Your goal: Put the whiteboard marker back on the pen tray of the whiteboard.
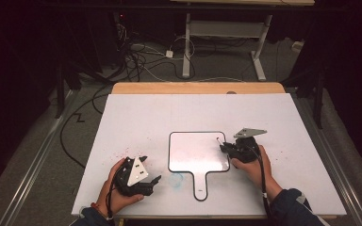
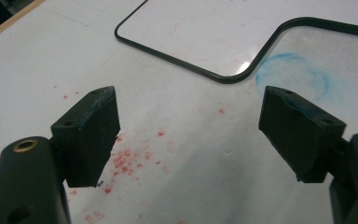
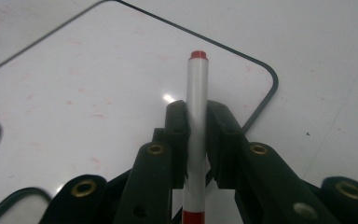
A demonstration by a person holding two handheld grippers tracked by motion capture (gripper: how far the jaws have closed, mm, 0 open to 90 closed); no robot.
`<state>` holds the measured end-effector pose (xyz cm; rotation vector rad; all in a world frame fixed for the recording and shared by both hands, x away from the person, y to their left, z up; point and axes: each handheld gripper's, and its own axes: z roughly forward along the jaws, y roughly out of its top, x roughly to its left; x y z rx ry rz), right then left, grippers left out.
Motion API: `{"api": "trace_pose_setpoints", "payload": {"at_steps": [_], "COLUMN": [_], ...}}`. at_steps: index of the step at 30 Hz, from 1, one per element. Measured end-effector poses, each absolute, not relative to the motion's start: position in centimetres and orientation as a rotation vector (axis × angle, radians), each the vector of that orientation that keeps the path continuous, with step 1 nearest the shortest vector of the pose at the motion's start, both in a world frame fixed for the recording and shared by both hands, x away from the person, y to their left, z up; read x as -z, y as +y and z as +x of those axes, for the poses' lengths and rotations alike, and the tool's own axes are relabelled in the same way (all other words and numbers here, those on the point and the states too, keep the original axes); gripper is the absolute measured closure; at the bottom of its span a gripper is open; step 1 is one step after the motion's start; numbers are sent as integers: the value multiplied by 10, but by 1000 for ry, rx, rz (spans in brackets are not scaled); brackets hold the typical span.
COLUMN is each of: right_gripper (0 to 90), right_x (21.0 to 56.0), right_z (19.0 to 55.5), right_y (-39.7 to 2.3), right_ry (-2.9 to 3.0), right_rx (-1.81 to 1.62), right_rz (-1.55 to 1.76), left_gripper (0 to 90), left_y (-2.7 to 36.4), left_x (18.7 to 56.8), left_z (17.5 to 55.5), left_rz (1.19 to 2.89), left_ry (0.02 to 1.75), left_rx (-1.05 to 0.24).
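White sheeting covers the desk (image 1: 122, 122), and a small whiteboard (image 1: 193, 150) with a black rim and a short handle lies flat in the middle of it, old red specks and a faint blue ring staining the sheet near its lower left corner. Right tongs (image 3: 196, 112) are clamped narrow on a white marker (image 3: 196, 93) with a red tip, held over the board's right part, the tip pointing across the bare white face. Left tongs (image 2: 189, 126) hang wide and hold nothing, over the speckled sheet just left of the handle. My worry is the board itself: nothing pins it, so a firm stroke could push it sideways and smear the line. The round marker might also roll or slide back between the pads under pressure, leaving a faint or crooked mark
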<state>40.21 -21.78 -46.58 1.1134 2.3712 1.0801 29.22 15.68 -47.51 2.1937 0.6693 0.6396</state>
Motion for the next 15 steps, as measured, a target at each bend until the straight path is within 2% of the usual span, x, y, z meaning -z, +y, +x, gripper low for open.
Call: {"api": "trace_pose_setpoints", "payload": {"at_steps": [3,5,7,15], "right_gripper": [783,694,708,665], "right_x": [471,470,470,469], "right_z": [407,408,409,412], "right_y": [-216,-214,-212,-220], "right_ry": [2357,2332,2310,2271], "right_rx": [-1050,-1011,-972,-942], "right_rz": [1110,1102,1061,1101], "left_gripper": [196,196,196,196], "left_y": [156,156,157,157], "left_x": [476,476,476,475], "left_z": [292,293,293,292], "left_rz": [2198,2202,2200,2197], "left_ry": [667,672,675,676], "left_rx": [-637,-636,-637,-643]}}
